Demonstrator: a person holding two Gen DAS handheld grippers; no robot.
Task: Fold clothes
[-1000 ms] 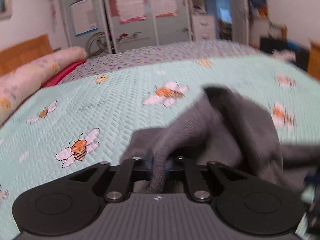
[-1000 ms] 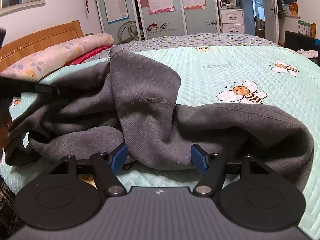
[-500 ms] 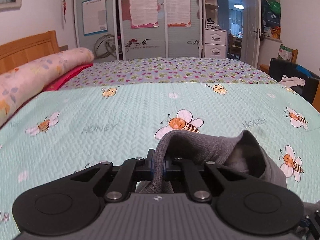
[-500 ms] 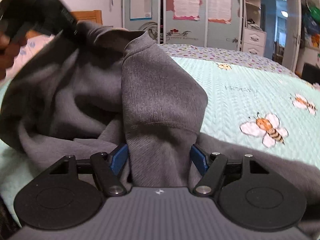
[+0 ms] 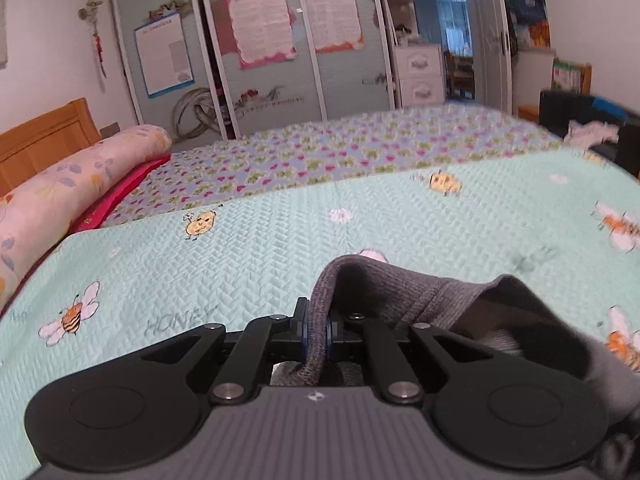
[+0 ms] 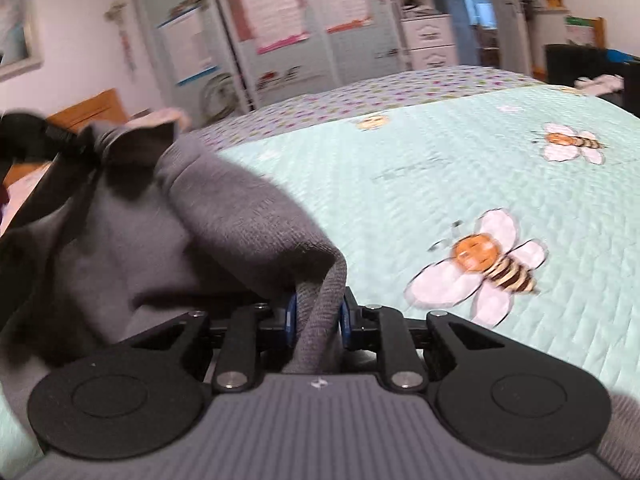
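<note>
Compared with a second ago, the right gripper (image 6: 316, 314) no longer stands wide with the grey sweater (image 6: 208, 236) merely bulging between its blue pads; its jaws are closing, and a thick rolled hem of the sweater now sits squeezed between them, the pads (image 6: 290, 314) touching the cloth on both sides. The sweater has also gone from lying heaped across the mint bee quilt (image 6: 460, 168) to hanging lifted: in the right wrist view it rises from the jaws toward ten o'clock, where the other gripper, a dark blurred shape (image 6: 36, 136) at the far left edge, holds its upper end. The left gripper (image 5: 316, 330) shows little change in its grip: its jaws are pressed nearly together on a narrow ribbed edge of the sweater (image 5: 404, 296), as they were before. What differs in that view is the cloth beyond, which earlier stood up as a tall blurred mass at one o'clock and now trails low toward three o'clock as an open fold with its paler inside showing.

From the left jaws the sweater's edge arches up at twelve o'clock and drops down between the pads toward six. The quilt (image 5: 248, 248) spreads bare from nine to one o'clock, with a pink floral bolster (image 5: 68, 184) and wooden headboard (image 5: 44, 136) at ten o'clock.
</note>
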